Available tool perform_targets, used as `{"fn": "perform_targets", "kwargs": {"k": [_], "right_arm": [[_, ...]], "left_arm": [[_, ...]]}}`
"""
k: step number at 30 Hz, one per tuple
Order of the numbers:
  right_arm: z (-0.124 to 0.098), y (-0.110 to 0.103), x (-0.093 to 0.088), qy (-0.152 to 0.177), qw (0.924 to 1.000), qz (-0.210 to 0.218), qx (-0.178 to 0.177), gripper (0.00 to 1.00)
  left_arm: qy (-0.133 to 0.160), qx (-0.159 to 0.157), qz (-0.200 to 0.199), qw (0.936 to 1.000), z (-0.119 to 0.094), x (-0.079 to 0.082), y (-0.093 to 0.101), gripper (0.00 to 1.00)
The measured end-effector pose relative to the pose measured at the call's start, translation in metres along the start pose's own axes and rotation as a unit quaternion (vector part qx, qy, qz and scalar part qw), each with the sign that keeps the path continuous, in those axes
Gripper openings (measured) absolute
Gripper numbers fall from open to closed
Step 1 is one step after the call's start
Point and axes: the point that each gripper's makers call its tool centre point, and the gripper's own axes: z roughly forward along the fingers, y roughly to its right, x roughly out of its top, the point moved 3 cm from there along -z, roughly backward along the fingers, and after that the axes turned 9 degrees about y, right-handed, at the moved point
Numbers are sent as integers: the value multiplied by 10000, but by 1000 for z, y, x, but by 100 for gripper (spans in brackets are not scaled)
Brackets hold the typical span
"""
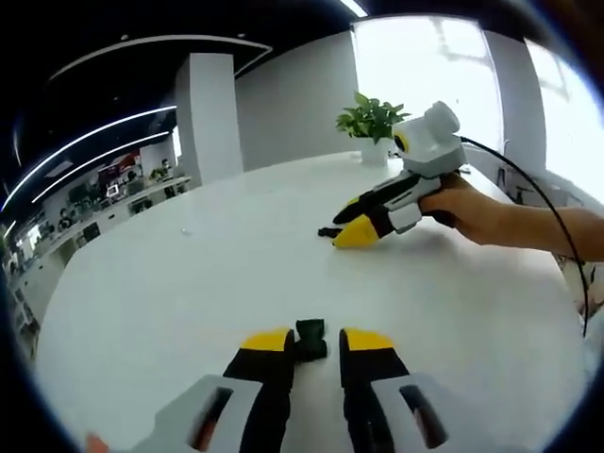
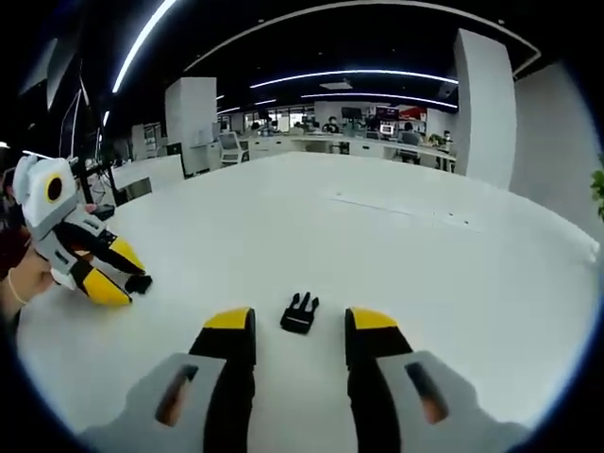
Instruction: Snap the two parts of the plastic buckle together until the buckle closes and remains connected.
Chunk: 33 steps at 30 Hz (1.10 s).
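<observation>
Black buckle part (image 2: 299, 313) on white table (image 2: 396, 255); yellow-tipped black hand-held gripper (image 2: 300, 332).

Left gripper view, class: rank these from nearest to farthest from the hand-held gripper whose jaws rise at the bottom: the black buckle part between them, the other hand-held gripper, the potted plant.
1. Black buckle part: between the left hand-held gripper jaws.
2. Right hand-held gripper: mid-table, right of centre, held in a hand.
3. Potted plant: at the table's far edge.
</observation>
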Motion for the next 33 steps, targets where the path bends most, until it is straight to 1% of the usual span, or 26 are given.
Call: {"fn": "perform_targets", "kwargs": {"k": [6, 10, 13, 15, 22, 26, 33], "right_arm": [[0, 1, -1, -22, 10000, -31, 62, 30], [-2, 3, -3, -3, 9999, -53, 140, 20], [-4, 3, -3, 36, 9998, 17, 191, 15], [-4, 3, -3, 45, 9997, 30, 229, 12], [-4, 4, -3, 44, 9997, 62, 241, 11], [-3, 2, -2, 20, 9995, 48, 326, 11], [-6, -10, 2, 53, 9985, -27, 549, 11]], "left_arm": [[29, -39, -92, 9999, 1, 0, 1, 14], [44, -62, -160, 9998, 1, -1, 1, 13], [63, -120, -170, 9998, 0, -1, 3, 13], [45, -123, -108, 9999, 0, -1, 5, 13], [16, -163, -75, 9998, 0, 0, 6, 12], [2, -188, -72, 9998, -1, 0, 7, 12], [18, -235, -39, 9997, -7, 3, 10, 12]]}}
